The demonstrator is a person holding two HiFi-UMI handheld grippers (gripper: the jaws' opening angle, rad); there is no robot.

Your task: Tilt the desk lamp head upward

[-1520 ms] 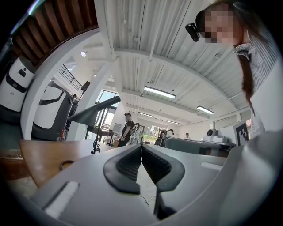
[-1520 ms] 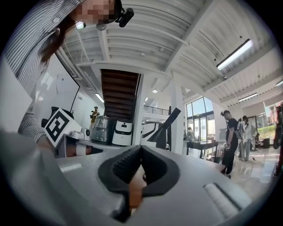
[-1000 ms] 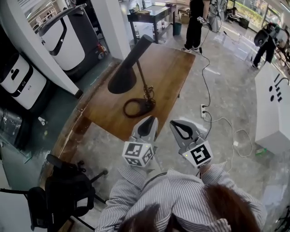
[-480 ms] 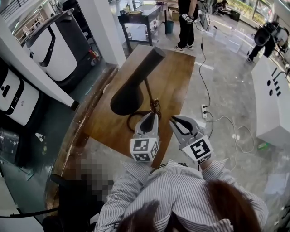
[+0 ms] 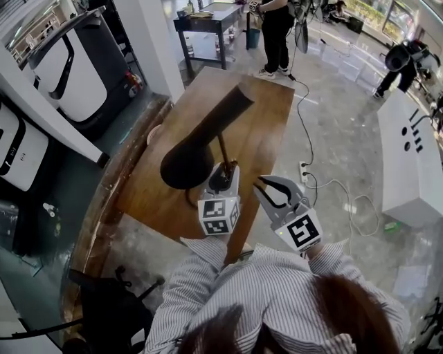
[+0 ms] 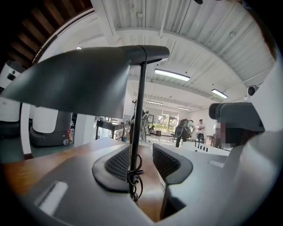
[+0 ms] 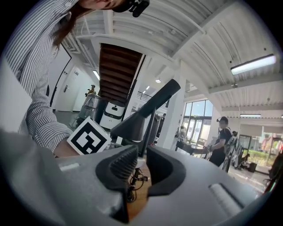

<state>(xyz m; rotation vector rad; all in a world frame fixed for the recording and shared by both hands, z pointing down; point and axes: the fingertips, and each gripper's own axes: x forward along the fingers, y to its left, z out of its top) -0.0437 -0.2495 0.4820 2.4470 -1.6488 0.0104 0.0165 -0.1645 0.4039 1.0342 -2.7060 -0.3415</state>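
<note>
A black desk lamp stands on the wooden table [image 5: 263, 117]. Its cone-shaped head [image 5: 185, 160] hangs low and points down-left; a thin stem [image 5: 223, 148] carries it. My left gripper [image 5: 223, 173] is at the foot of the stem. In the left gripper view the stem [image 6: 139, 132] rises in the gap of the left gripper [image 6: 142, 152], whose jaws are opening wide and whose pads do not touch it, while the head [image 6: 79, 79] looms above. My right gripper [image 5: 266, 183] hovers to the right at the table's edge. Its jaws [image 7: 142, 154] are opening a little, with nothing between them.
White machines [image 5: 62, 62] line the left wall. A dark side table [image 5: 208, 17] and a person [image 5: 273, 31] are behind the desk. A white cabinet [image 5: 408, 159] stands right, with a cable and socket strip [image 5: 303, 169] on the floor. A black chair [image 5: 104, 311] sits lower left.
Both grippers have moved forward from in front of the table's near edge to the lamp. The left one now sits at the stem's foot with wider jaws.
</note>
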